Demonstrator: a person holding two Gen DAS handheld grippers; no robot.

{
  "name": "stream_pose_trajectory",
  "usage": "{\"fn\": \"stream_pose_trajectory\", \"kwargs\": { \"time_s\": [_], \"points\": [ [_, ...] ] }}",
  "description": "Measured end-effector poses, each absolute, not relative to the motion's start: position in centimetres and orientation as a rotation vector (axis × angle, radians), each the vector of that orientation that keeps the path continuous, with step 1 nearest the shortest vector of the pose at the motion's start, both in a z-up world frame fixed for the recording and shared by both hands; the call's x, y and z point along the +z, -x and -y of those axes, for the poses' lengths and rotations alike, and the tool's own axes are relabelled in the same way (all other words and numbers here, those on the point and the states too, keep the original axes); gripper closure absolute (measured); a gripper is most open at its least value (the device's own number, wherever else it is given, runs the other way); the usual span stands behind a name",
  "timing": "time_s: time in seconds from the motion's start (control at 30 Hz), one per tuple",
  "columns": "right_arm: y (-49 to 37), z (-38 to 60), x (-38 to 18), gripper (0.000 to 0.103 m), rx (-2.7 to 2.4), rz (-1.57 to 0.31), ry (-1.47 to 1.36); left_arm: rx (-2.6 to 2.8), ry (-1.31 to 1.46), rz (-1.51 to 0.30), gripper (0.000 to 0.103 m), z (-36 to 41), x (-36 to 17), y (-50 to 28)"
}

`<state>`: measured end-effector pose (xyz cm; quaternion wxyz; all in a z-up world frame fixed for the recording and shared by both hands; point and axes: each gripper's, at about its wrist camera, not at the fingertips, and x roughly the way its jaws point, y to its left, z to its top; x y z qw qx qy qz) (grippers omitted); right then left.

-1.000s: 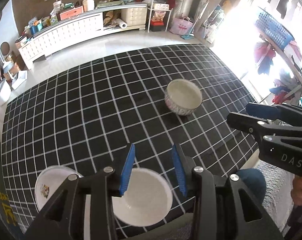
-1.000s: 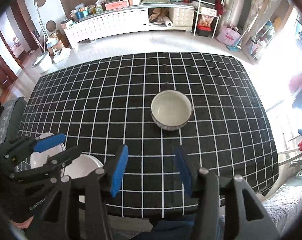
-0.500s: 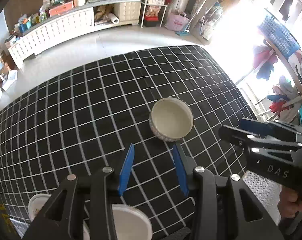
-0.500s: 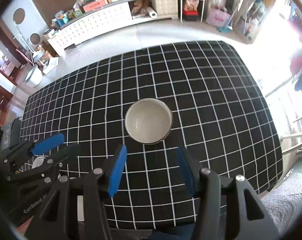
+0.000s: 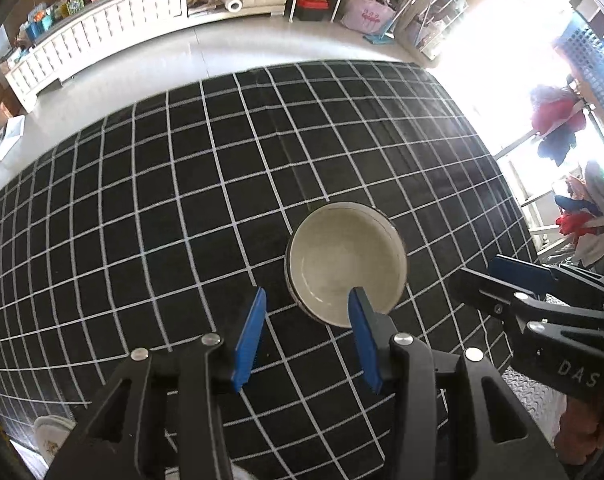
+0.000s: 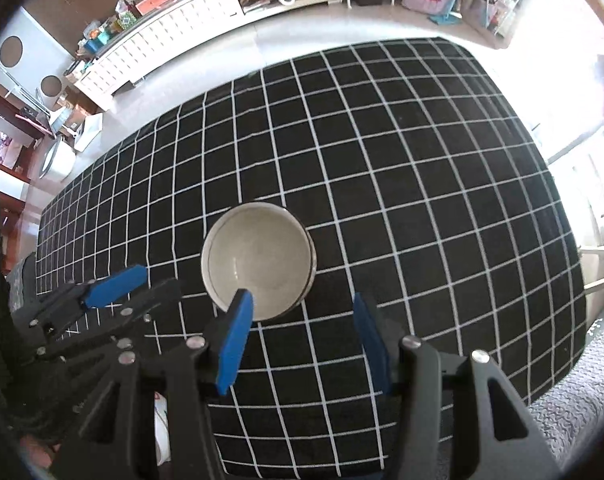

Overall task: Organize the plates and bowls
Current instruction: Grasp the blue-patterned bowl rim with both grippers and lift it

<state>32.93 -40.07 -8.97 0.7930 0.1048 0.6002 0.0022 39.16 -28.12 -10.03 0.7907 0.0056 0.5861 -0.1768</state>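
At the far left edge of the table, low in the left wrist view, a white plate (image 5: 51, 438) is lying partly hidden behind the left gripper (image 5: 308, 334), well apart from everything else. Moving to the right, the left gripper is hovering with its blue pads wide apart and nothing between them, and its right pad is overlapping the near rim of the bowl (image 5: 346, 264), although I cannot tell if it is touching. The bowl is standing upright on the black checked tablecloth (image 5: 161, 200), near the middle of the table. In the right wrist view, the right gripper (image 6: 304, 336) is also open and empty, with its left pad over the near rim of the bowl (image 6: 257, 260) and its right pad beside it. I am judging that both grippers are aiming at the same bowl, so they could be colliding above it. A pad pressing on the rim alone could also be tipping the bowl or pushing it along the cloth.
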Motion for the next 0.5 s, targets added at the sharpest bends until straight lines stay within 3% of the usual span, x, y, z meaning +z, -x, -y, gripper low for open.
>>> {"fn": "stream_pose_trajectory", "kwargs": {
  "time_s": [0.33,0.5],
  "points": [
    [-35.2,40.6,-13.0,0.047,0.025,-1.345,-0.214,-0.390,-0.025,-1.312,0.063,29.3,-13.1,-41.2],
    [-35.7,40.9,-14.5,0.069,0.043,-1.370,-0.236,-0.390,-0.039,-1.326,0.070,29.7,-13.9,-42.0]
  ]
}}
